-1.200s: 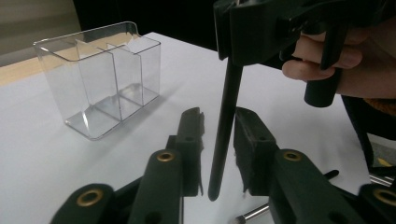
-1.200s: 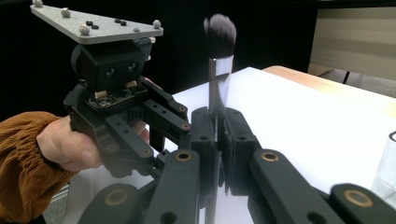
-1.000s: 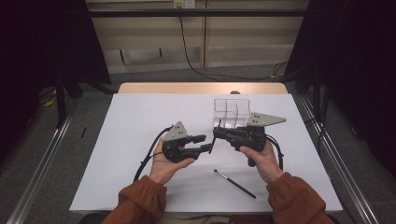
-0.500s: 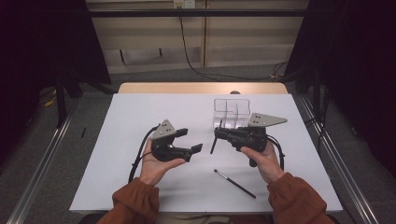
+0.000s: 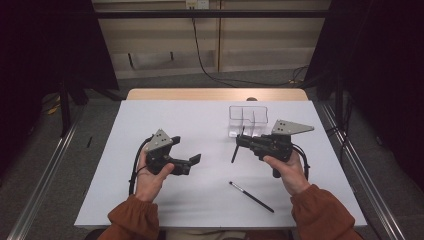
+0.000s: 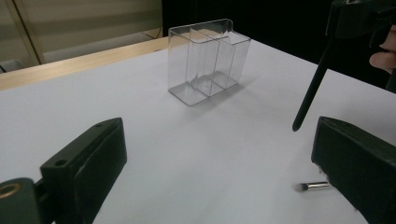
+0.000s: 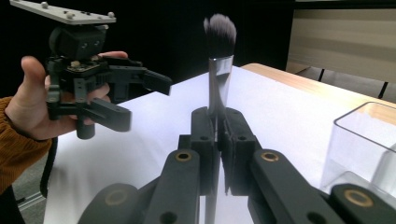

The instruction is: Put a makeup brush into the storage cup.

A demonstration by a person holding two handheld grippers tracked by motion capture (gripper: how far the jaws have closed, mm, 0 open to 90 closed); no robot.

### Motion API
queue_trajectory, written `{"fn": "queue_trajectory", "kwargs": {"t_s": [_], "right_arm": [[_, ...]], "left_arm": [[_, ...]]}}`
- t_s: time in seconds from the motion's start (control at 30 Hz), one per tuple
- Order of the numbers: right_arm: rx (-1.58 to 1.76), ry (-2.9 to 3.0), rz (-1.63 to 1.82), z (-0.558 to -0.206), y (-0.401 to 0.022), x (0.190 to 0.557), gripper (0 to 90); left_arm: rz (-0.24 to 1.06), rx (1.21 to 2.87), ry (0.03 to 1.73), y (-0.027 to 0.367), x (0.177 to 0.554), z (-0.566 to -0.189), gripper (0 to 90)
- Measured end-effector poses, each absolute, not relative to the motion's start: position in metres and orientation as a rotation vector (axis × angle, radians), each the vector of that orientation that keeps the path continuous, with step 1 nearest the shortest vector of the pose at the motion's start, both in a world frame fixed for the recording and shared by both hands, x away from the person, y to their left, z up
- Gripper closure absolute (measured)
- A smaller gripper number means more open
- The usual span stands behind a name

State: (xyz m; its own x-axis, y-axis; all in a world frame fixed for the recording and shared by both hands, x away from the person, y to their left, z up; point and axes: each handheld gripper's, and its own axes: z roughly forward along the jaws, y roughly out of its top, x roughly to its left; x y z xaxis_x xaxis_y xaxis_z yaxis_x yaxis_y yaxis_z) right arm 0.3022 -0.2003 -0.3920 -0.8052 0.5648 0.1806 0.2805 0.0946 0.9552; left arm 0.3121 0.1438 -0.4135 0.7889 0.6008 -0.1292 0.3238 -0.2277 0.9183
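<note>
My right gripper [image 5: 240,142] is shut on a makeup brush [image 7: 218,70], gripping its metal ferrule. The dark bristles point up in the right gripper view, and the black handle [image 6: 309,93] hangs toward the white table. My left gripper [image 5: 187,149] is held off to the left with wide open jaws that have just been opening; nothing lies between them [image 6: 217,140]. A clear divided organizer [image 5: 247,119] stands just behind the right gripper. A second, thin brush [image 5: 251,196] lies flat on the table near the front.
The white table [image 5: 150,120] ends at a wooden strip [image 5: 215,94] at the back. Metal rails [image 5: 45,170] run along both sides over a grey floor. Cables trail from each gripper.
The left gripper has opened, let go of the brush and drawn away to the left. The right gripper stays put with the brush in it.
</note>
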Motion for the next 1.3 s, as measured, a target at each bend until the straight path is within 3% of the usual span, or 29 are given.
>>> {"fn": "queue_trajectory", "kwargs": {"t_s": [0.33,0.53,1.3], "right_arm": [[0.879,2.115,1.747,-0.39,-0.211,0.303,84.2],[0.896,2.108,1.725,-0.389,-0.216,0.307,84.2],[0.941,2.072,1.689,-0.376,-0.226,0.321,84.1]], "left_arm": [[0.346,1.793,0.774,0.177,0.306,-0.408,2.5],[0.441,1.793,0.791,0.191,0.3,-0.417,2.2],[0.504,1.718,0.851,0.239,0.275,-0.435,2.3]]}}
